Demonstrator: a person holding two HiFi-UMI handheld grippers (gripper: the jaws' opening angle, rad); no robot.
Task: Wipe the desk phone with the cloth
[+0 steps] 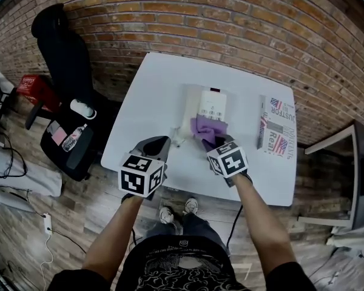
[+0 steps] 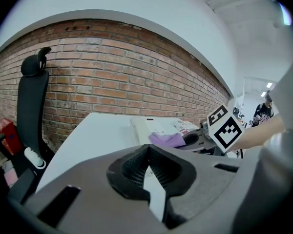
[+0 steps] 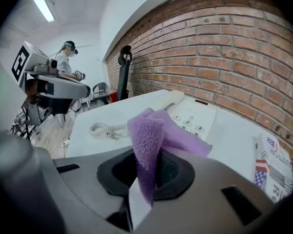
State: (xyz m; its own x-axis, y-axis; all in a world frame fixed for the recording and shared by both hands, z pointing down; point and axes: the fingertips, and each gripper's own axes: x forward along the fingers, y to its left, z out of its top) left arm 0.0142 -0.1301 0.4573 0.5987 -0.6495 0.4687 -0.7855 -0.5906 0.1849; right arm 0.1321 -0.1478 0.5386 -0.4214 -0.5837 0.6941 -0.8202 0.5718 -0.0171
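Note:
A cream desk phone [image 1: 210, 106] lies in the middle of the white table [image 1: 151, 90], its handset on the left and a coiled cord [image 1: 179, 140] trailing toward me. My right gripper [image 1: 220, 142] is shut on a purple cloth [image 1: 207, 128], which rests on the phone's near end. In the right gripper view the cloth [image 3: 147, 133] rises between the jaws in front of the phone's keypad [image 3: 191, 117]. My left gripper [image 1: 161, 143] hovers over the table left of the cord, jaws shut and holding nothing. The left gripper view shows the phone [image 2: 156, 127] and the cloth [image 2: 167, 139] ahead to the right.
A folded newspaper [image 1: 277, 126] lies on the table right of the phone. A black office chair [image 1: 64, 59] stands left of the table beside a red box [image 1: 37, 90]. A brick wall [image 1: 230, 23] is behind. Another desk edge [image 1: 346, 162] is at the right.

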